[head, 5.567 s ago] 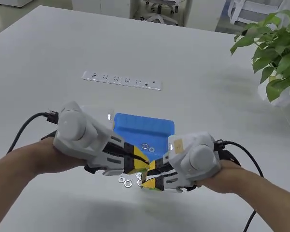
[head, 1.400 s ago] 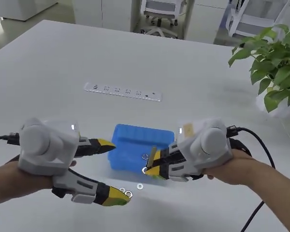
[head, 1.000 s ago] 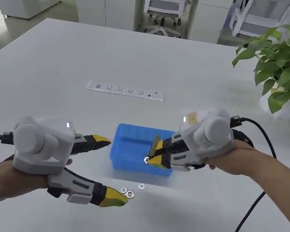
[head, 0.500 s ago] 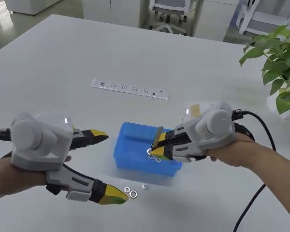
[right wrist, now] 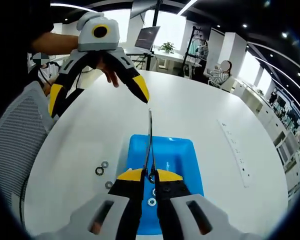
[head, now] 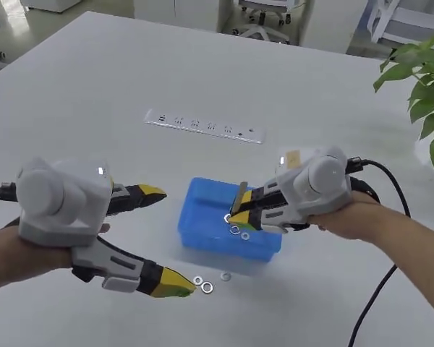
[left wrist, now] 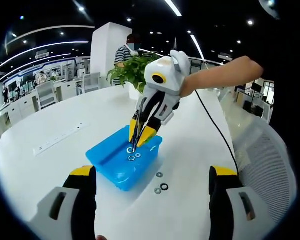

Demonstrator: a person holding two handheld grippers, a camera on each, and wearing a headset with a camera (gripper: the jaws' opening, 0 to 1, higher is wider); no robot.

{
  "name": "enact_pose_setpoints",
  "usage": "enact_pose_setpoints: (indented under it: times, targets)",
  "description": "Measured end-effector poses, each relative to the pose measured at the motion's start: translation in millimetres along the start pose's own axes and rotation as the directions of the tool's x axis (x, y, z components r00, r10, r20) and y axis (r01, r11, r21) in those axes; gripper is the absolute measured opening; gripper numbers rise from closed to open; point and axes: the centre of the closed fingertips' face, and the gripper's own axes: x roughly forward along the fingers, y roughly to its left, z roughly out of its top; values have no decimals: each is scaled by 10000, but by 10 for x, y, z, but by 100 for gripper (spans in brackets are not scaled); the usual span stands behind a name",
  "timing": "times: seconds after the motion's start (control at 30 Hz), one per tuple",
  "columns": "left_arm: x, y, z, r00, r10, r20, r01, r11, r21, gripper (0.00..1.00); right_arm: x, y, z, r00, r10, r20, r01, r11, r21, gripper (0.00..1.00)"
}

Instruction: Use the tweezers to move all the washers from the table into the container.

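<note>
A blue container [head: 213,217] sits mid-table, with two washers [head: 239,232] lying inside it. My right gripper [head: 239,214] is shut on metal tweezers [right wrist: 150,140], whose tips reach down into the container [left wrist: 117,162]. One washer [left wrist: 130,149] sits at those tips; I cannot tell if it is pinched. Three loose washers [head: 207,287] lie on the table by the container's near wall, also in the right gripper view [right wrist: 101,169]. My left gripper [head: 170,238] hovers left of the container, wide open and holding nothing, one jaw close to the loose washers.
A white power strip [head: 204,126] lies beyond the container. A potted plant [head: 427,87] stands at the table's far right edge. A black cable [head: 382,282] trails from the right gripper over the table. Office chairs stand behind the table.
The left gripper has opened and drawn back to the left. The right gripper has carried the tweezers from the loose washers up over the container, then lowered the tips into it.
</note>
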Motion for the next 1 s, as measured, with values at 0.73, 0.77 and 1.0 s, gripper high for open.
enact_pose_setpoints:
  times: [0.73, 0.77, 1.0]
  targets:
    - [117, 264, 126, 9994, 326, 133, -332, 9984, 461, 75, 320, -41, -192, 9959, 885, -193, -885, 9961, 50, 9]
    - [131, 275, 134, 9994, 332, 136, -338, 9981, 513, 72, 336, -33, -195, 9951, 968, -185, -967, 9953, 48, 9]
    - [276, 353, 172, 9997, 252, -62, -245, 9955, 913, 42, 397, -27, -222, 9933, 1142, -198, -1142, 9935, 43, 9]
